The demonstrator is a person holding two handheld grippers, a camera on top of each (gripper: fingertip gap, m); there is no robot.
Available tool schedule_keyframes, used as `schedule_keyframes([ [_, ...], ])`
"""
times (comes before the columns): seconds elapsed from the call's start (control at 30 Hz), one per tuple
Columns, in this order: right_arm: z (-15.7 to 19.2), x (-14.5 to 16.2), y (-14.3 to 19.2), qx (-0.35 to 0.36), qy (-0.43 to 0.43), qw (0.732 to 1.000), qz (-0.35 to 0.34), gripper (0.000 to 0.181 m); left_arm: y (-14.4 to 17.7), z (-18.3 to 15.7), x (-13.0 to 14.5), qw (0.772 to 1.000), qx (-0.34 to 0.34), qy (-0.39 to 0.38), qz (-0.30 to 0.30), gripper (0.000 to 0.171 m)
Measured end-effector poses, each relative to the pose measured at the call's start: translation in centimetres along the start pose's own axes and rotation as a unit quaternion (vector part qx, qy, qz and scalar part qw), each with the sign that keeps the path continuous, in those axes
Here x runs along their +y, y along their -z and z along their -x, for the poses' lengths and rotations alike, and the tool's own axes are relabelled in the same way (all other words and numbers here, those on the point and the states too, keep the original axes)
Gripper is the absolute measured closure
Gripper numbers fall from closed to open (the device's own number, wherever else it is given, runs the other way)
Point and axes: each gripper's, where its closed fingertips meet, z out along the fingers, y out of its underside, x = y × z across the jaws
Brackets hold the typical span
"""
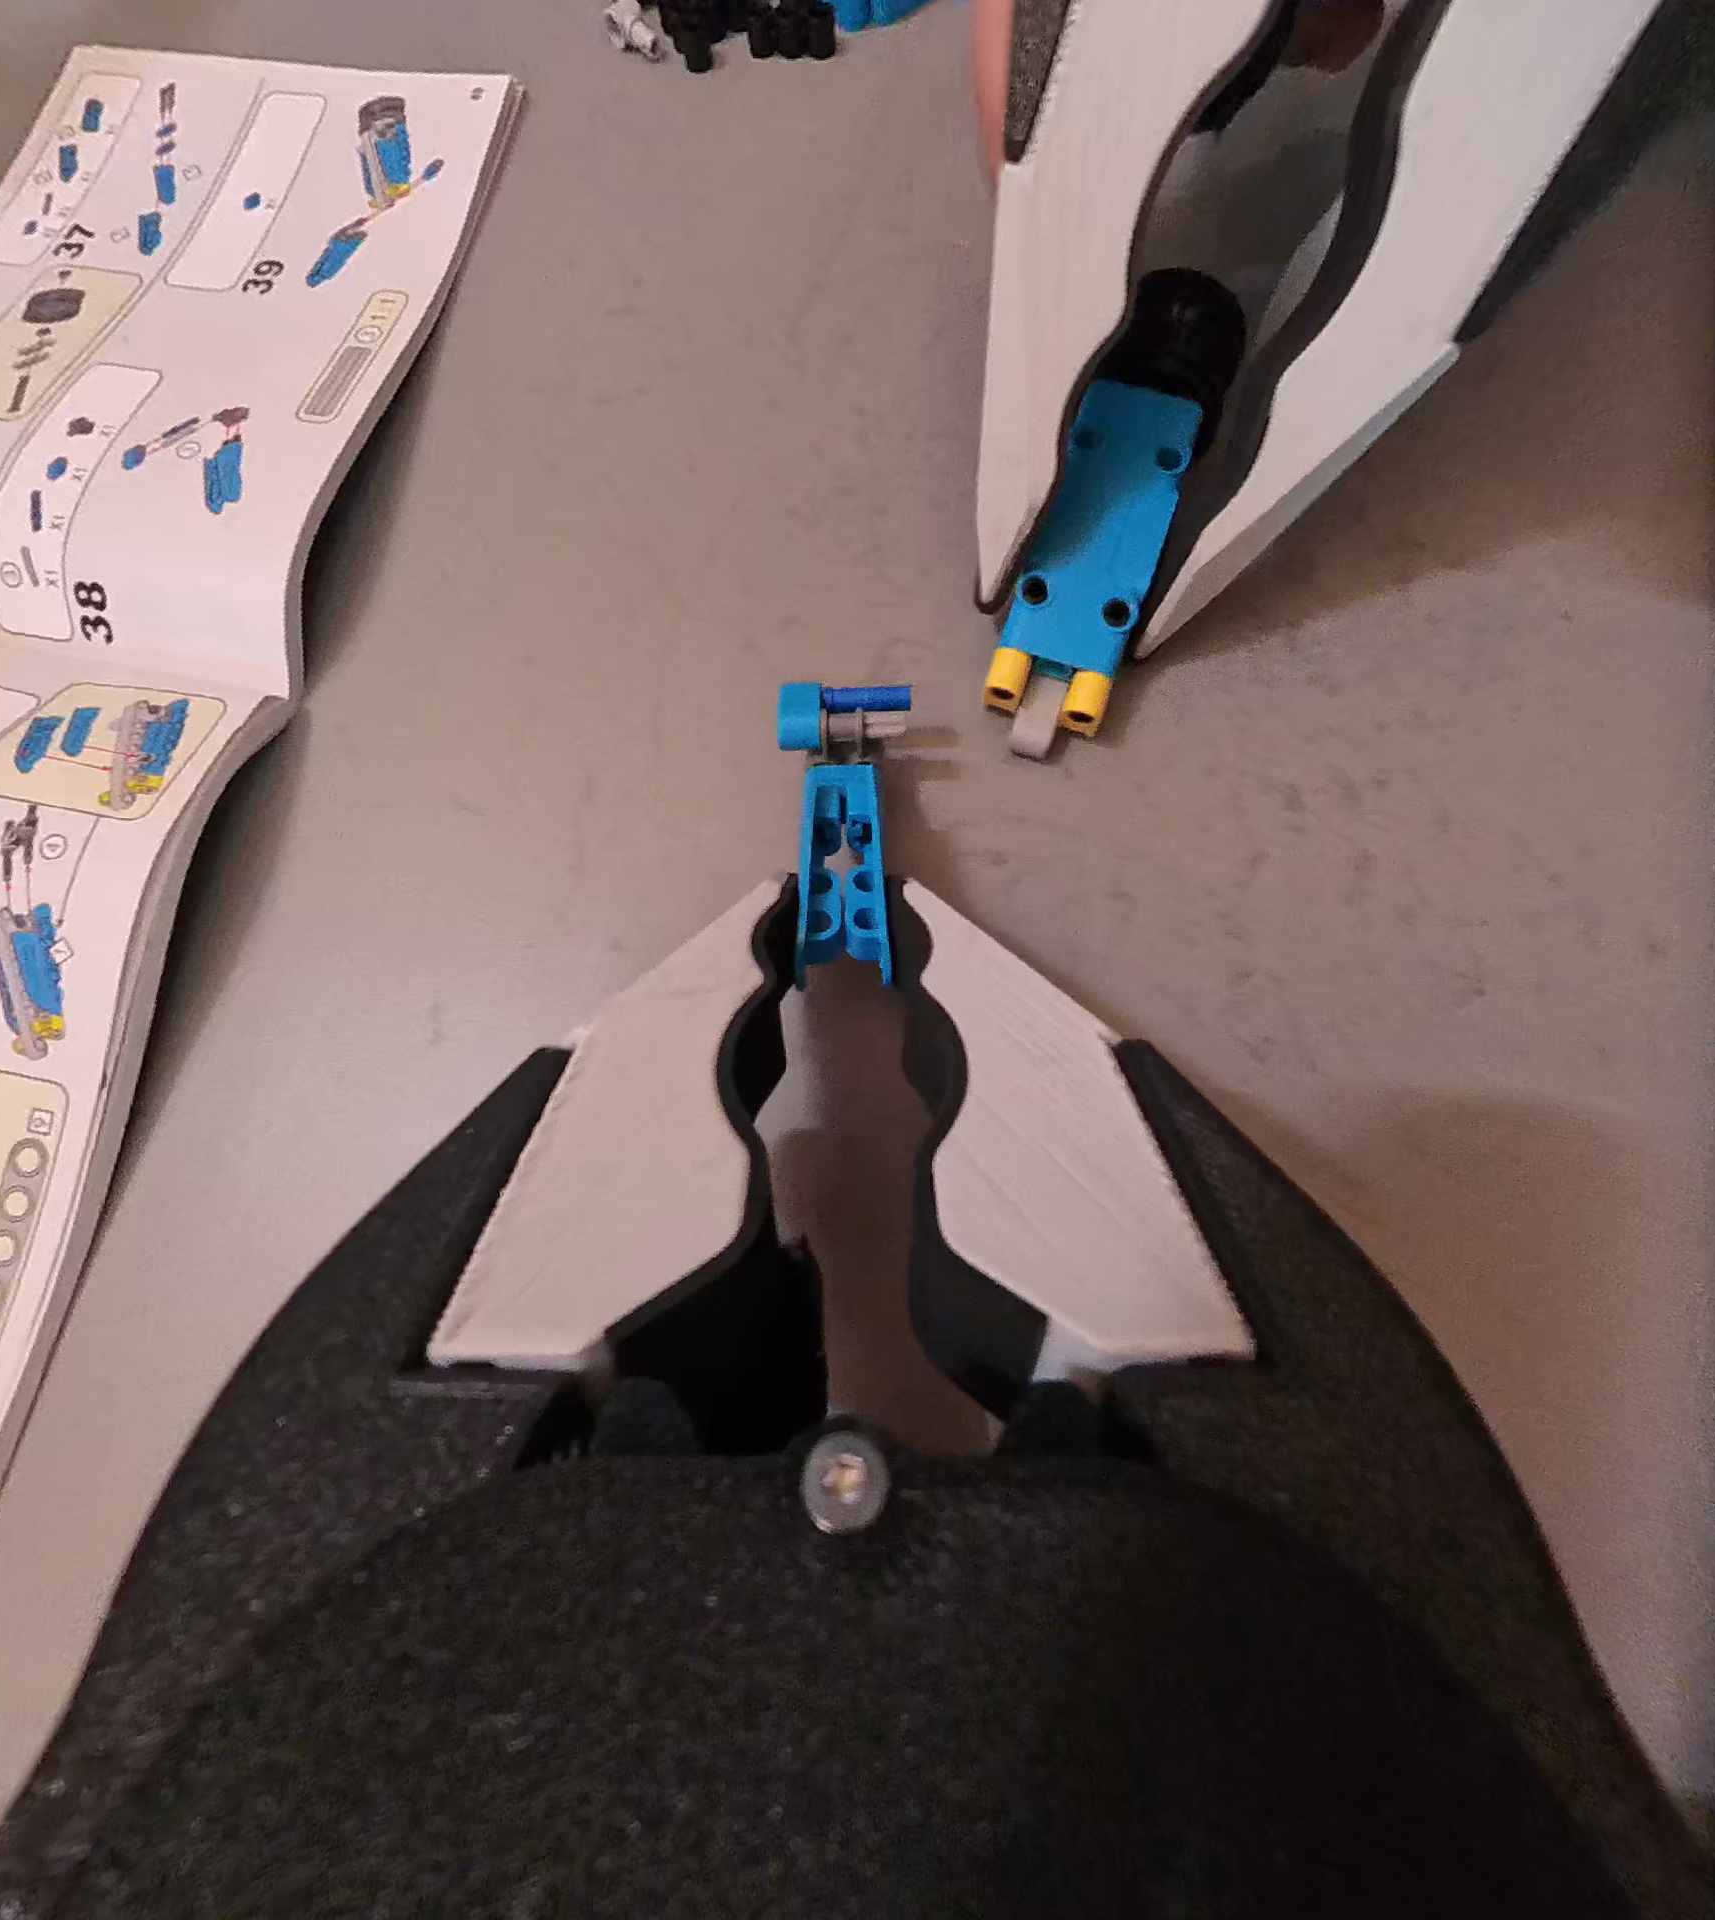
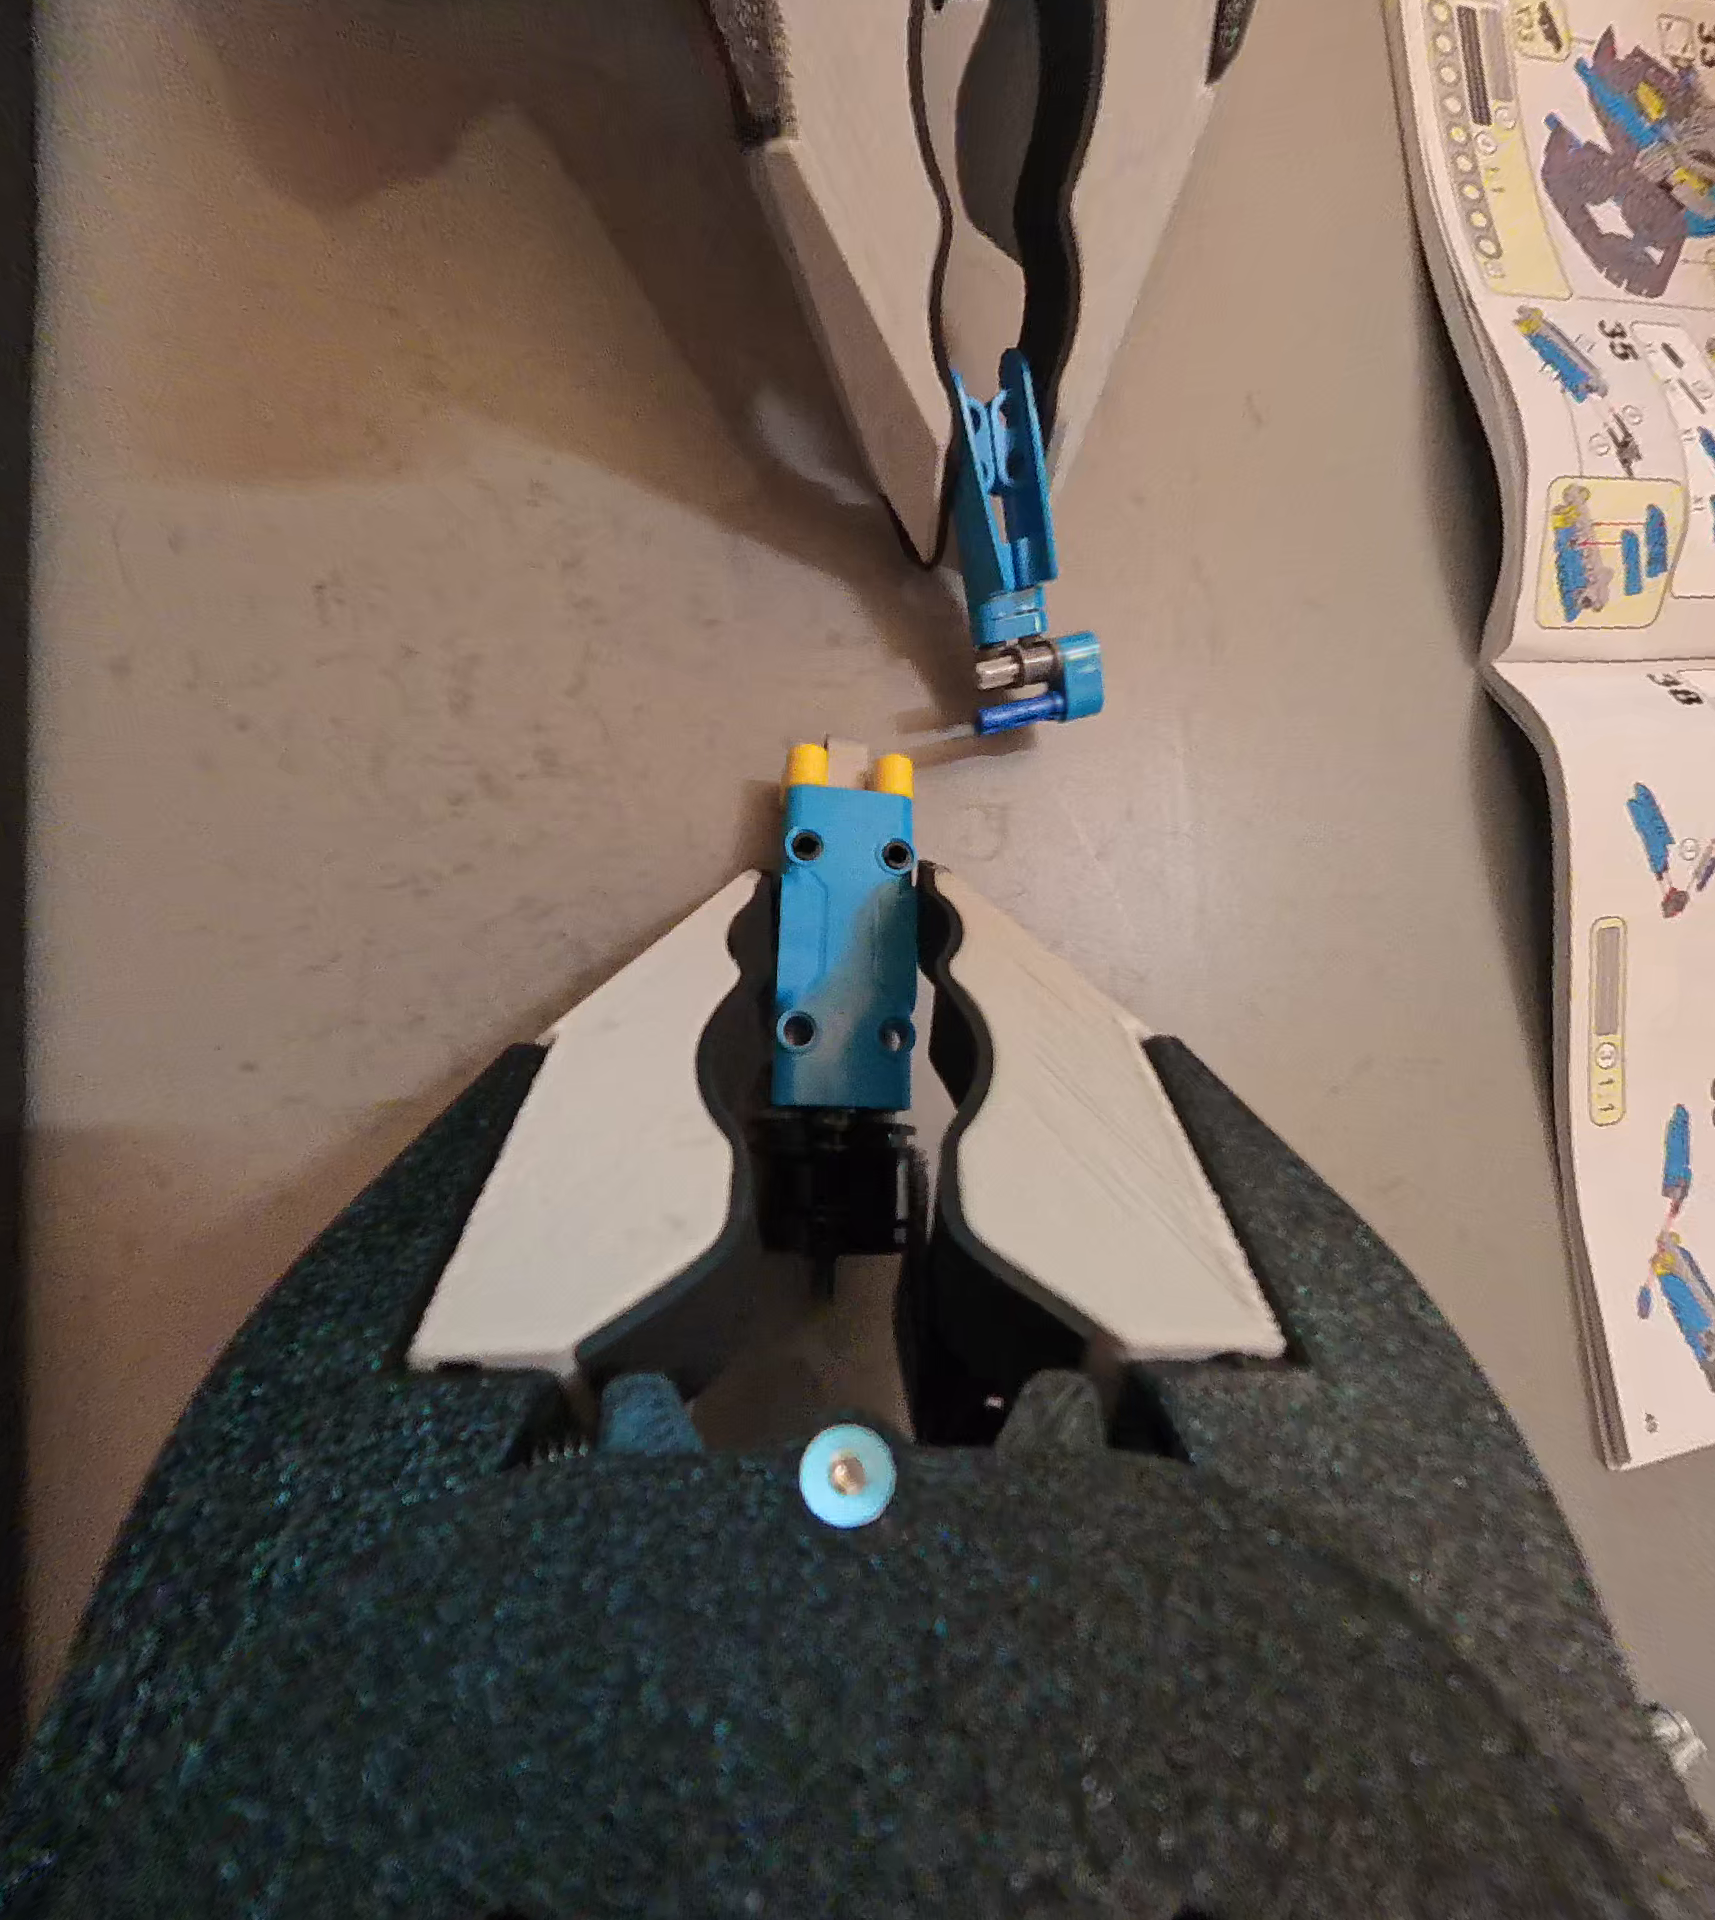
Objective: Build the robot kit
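left gripper (image 1: 842, 914) fingers pinching slim blue bracket piece (image 1: 840, 873) with grey axle tip, right gripper (image 2: 842, 883) fingers clamping blue block (image 2: 845, 966) with yellow pins, both hovering over grey surface (image 1: 624, 520), tips nearly meeting beside open instruction booklet (image 1: 105, 520)

Instruction booklet (image 1: 157, 582) cut off by the left edge in the left wrist view. Small black parts (image 1: 759, 36) cropped at the top edge, too blurred to identify. Black wheel-like end (image 2: 837, 1184) of the blue block lies partly hidden between the right gripper's fingers (image 2: 624, 1132).
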Motion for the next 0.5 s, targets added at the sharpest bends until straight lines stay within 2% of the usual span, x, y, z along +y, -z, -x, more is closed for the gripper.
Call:
schedule_keyframes([
  [0.03,0.1,-0.1,0.0,-0.003,-0.001,1.0,-0.001,0.155,0.0,0.1,0.0,1.0,-0.002,0.004,-0.002,0.156],
  [0.23,-1.9,0.0,1.4,0.018,-0.022,0.999,-0.022,0.156,0.5,1.5,-0.5,0.998,-0.018,0.056,-0.027,0.157],
  [0.37,-7.5,2.4,4.8,0.095,-0.128,0.987,-0.032,0.156,1.2,2.3,-1.4,0.985,0.011,0.158,-0.073,0.156],
  [0.5,-10.2,5.0,6.1,0.123,-0.203,0.971,-0.031,0.156,2.0,3.6,-1.6,0.985,-0.02,0.144,-0.091,0.156],
])
